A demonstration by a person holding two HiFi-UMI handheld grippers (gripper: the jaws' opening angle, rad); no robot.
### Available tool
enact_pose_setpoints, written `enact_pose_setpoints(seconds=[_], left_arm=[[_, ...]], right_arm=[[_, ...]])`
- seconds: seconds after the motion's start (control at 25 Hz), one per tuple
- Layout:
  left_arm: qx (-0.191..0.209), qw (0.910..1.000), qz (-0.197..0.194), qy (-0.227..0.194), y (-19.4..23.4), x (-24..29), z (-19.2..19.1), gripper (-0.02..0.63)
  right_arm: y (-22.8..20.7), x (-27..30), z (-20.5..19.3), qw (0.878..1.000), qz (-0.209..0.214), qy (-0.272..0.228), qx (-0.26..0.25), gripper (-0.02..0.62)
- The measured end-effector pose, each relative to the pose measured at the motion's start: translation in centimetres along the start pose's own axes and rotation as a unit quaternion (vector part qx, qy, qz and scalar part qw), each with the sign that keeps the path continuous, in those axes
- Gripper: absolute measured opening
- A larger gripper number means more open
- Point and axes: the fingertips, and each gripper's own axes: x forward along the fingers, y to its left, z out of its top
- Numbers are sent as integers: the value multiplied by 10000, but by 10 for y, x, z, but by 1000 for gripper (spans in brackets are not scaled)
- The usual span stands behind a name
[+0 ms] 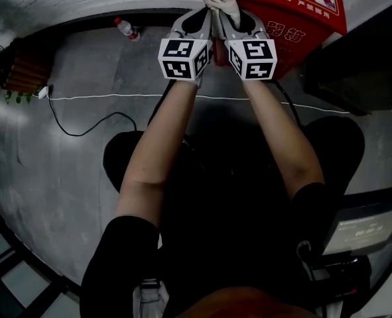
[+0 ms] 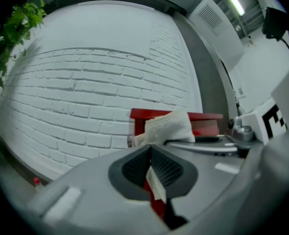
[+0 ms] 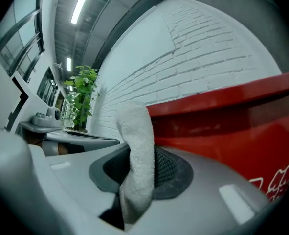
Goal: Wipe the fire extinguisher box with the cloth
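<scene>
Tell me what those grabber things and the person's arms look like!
The left gripper and right gripper are smooth grey shells with dark ribbed pads. Each carries a white cube with black square markers. The person wears black short sleeves.

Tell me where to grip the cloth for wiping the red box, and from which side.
Grip the cloth across its thick folded band, as the right claw does. Come from the person's side, so the loose wad faces the fire extinguisher box. The left claw pinches only a thin edge, which would probably slip more easily.
</scene>
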Motion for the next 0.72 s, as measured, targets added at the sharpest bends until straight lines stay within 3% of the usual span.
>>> enact_pose_setpoints(seconds=[0.72], left_arm=[[186, 9972, -639, -354, -82, 31, 15, 0]], right_arm=[[-57, -57, 17, 9969, -746, -172, -187, 110]])
